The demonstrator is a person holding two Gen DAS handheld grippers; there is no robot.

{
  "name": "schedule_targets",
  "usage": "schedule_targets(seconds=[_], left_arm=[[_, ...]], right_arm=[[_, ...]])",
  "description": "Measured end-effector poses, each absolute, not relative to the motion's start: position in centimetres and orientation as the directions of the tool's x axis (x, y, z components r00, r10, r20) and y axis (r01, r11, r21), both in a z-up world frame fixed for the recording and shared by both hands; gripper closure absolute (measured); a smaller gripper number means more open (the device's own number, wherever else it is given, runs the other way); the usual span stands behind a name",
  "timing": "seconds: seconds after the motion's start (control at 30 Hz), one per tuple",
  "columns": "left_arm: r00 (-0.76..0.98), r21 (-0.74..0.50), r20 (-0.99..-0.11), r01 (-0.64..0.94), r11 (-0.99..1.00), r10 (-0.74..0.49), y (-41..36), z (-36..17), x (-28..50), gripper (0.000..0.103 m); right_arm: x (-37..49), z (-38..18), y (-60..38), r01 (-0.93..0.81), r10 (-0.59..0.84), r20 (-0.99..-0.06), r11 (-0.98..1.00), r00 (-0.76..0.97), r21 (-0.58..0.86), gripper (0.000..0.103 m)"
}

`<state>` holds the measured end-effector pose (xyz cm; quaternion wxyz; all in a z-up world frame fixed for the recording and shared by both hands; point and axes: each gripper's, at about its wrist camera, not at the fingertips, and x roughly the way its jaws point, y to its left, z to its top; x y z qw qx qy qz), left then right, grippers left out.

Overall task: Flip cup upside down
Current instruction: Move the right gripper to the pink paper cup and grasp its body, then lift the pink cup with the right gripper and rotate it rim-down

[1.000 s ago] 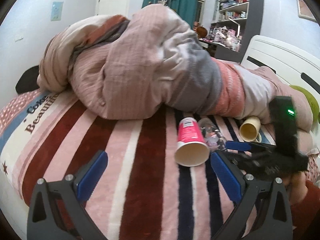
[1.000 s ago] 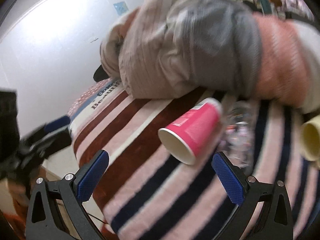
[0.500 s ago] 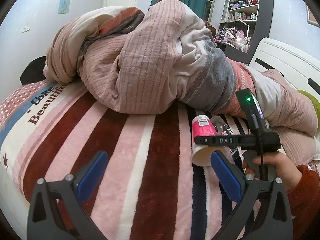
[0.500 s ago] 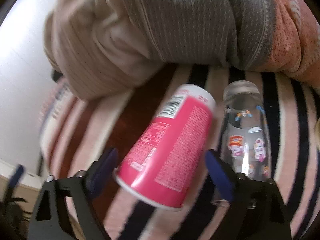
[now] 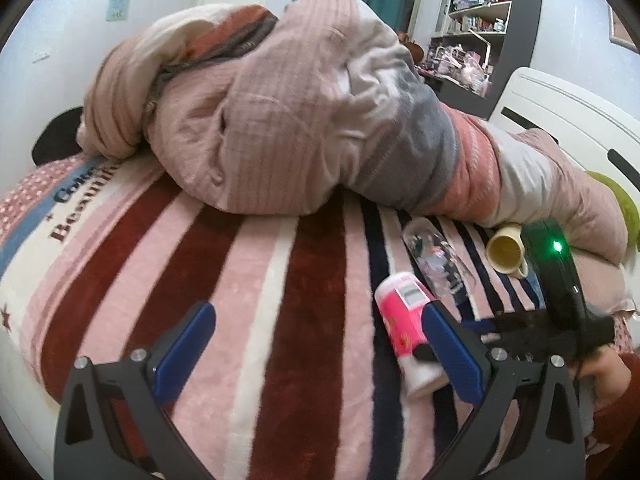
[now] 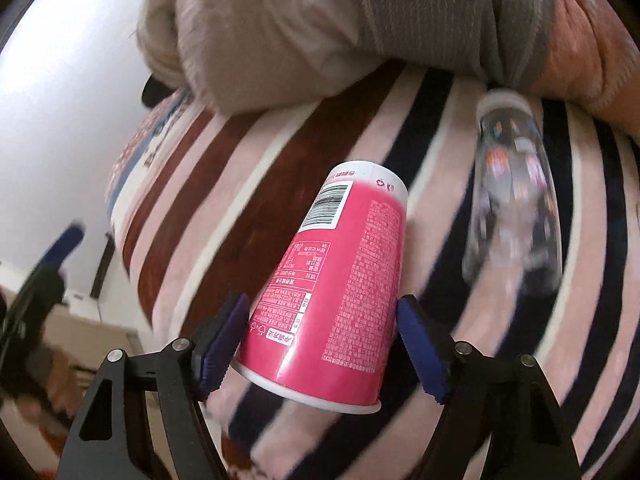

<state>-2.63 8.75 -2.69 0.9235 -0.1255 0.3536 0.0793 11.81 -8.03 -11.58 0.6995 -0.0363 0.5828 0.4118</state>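
Note:
A pink paper cup (image 6: 340, 292) with a white rim sits between the blue pads of my right gripper (image 6: 324, 340), which is shut on its lower part; the closed base points away and up. In the left wrist view the same cup (image 5: 400, 320) is lifted off the striped blanket (image 5: 260, 300), tilted, rim towards me, with the right gripper (image 5: 444, 332) holding it just behind my left gripper's right pad. My left gripper (image 5: 316, 348) is open and empty over the blanket.
A clear glass with printed pictures (image 6: 512, 200) lies on its side right of the cup, also seen in the left wrist view (image 5: 436, 260). A cream mug (image 5: 506, 254) lies further right. A heaped duvet (image 5: 300, 120) fills the back. The bed edge is at left.
My right gripper closed on the pink cup and lifted it off the blanket, nearer to me. The left gripper stayed open and shifted slightly.

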Motion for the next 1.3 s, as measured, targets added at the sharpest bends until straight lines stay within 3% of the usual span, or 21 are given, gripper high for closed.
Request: schedule_targets(seconds=[0.07,0.17,0.23,0.27,0.3,0.33,0.73,0.8,0.83,0.9,1.03,1.3], left_arm=[[0.734,-0.198,-0.679,-0.204,0.959,0.016,8.2,-3.0,-2.3,0.001],[0.714,-0.255,-0.695,-0.133,0.958,-0.086,7.2,-4.0,-0.9,0.001],[0.701,-0.277,-0.703,-0.116,0.954,-0.118,6.8,-4.5,-0.2,0.001],[0.696,-0.288,-0.706,-0.111,0.951,-0.133,6.7,-4.8,0.2,0.001],[0.687,-0.301,-0.711,-0.110,0.947,-0.146,6.5,-5.2,0.6,0.001],[0.674,-0.315,-0.720,-0.102,0.944,-0.167,6.3,-5.6,1.1,0.001],[0.557,-0.580,-0.644,0.092,0.809,-0.525,-0.3,-8.0,4.5,0.002],[0.545,-0.597,-0.629,0.116,0.794,-0.553,-1.5,-7.8,4.8,0.018],[0.540,-0.604,-0.629,0.113,0.789,-0.559,-1.9,-7.7,5.0,0.033],[0.547,-0.613,-0.618,0.115,0.782,-0.565,-2.5,-7.3,5.2,0.043],[0.610,-0.495,-0.631,0.160,0.854,-0.480,-3.9,-5.2,4.9,0.045],[0.733,-0.131,-0.629,0.229,0.965,-0.259,-7.4,-1.6,5.3,0.046]], right_arm=[[11.4,-12.0,-8.6,-0.613,0.523,-0.849,0.649,-0.069,0.450,0.027],[12.3,-12.8,-9.0,-0.573,0.530,-0.844,0.668,-0.080,0.474,0.014],[13.3,-13.7,-8.9,-0.530,0.564,-0.818,0.662,-0.112,0.530,0.014],[13.7,-14.2,-8.9,-0.512,0.587,-0.798,0.649,-0.134,0.563,0.015],[13.8,-14.4,-8.9,-0.511,0.594,-0.793,0.643,-0.138,0.570,0.026],[13.8,-14.5,-9.0,-0.519,0.592,-0.795,0.641,-0.134,0.565,0.030],[6.4,-9.4,-15.8,-0.733,0.686,-0.718,0.546,0.114,0.405,0.031],[5.6,-9.0,-15.6,-0.750,0.710,-0.695,0.521,0.115,0.407,0.031],[5.6,-8.8,-16.1,-0.752,0.719,-0.687,0.512,0.111,0.415,0.031],[5.8,-8.6,-17.5,-0.755,0.704,-0.697,0.529,0.136,0.387,0.030],[6.4,-8.6,-18.0,-0.729,0.664,-0.720,0.593,0.203,0.341,0.029],[7.4,-7.9,-17.6,-0.708,0.680,-0.663,0.633,0.314,0.314,0.027]])
